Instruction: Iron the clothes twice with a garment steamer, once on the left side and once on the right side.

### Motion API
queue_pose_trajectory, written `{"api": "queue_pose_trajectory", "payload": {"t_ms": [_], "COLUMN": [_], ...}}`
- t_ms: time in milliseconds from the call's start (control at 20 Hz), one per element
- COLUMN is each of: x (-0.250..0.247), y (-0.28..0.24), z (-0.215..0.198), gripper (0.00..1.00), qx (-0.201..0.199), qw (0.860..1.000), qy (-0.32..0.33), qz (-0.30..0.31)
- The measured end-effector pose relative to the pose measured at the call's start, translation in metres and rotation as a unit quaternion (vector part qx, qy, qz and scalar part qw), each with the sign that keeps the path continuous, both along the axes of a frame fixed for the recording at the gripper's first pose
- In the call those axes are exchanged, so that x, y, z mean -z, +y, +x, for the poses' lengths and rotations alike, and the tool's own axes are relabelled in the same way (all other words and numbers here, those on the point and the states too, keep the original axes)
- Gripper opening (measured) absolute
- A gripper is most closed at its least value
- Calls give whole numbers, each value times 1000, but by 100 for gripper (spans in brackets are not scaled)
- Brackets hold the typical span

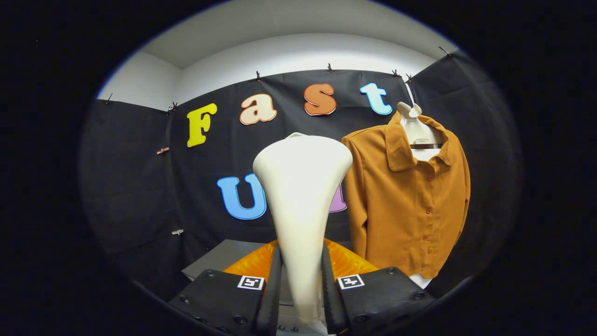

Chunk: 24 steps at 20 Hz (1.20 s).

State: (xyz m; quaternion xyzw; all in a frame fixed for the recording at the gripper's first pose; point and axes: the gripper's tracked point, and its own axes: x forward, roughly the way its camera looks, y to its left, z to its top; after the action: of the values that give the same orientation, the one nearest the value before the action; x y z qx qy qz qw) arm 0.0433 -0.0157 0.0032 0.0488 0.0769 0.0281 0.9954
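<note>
A cream-white garment steamer [301, 196] stands upright between my fingers, its wide head flaring above them. My gripper [301, 284] is shut on the steamer's narrow handle, both fingers pressing its sides. Beyond and to the right of the steamer hangs an orange-brown buttoned shirt [410, 200] on a white hanger [413, 116] against the black cloth wall. The steamer head is level with the shirt's left sleeve and stands apart from it.
A grey table top [219, 259] lies below, left of the fingers. An orange ribbed object [347, 261] sits right behind the fingers, partly hidden by the steamer. Black cloth walls close the booth behind and on both sides.
</note>
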Motion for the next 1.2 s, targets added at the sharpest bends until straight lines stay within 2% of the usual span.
{"api": "queue_pose_trajectory", "payload": {"t_ms": [400, 1200], "x": [-8, -4], "y": [29, 31], "z": [-1, -5], "gripper": [43, 43], "qx": [-23, -32], "qw": [999, 999], "qy": [-20, -20], "qz": [-10, -16]}}
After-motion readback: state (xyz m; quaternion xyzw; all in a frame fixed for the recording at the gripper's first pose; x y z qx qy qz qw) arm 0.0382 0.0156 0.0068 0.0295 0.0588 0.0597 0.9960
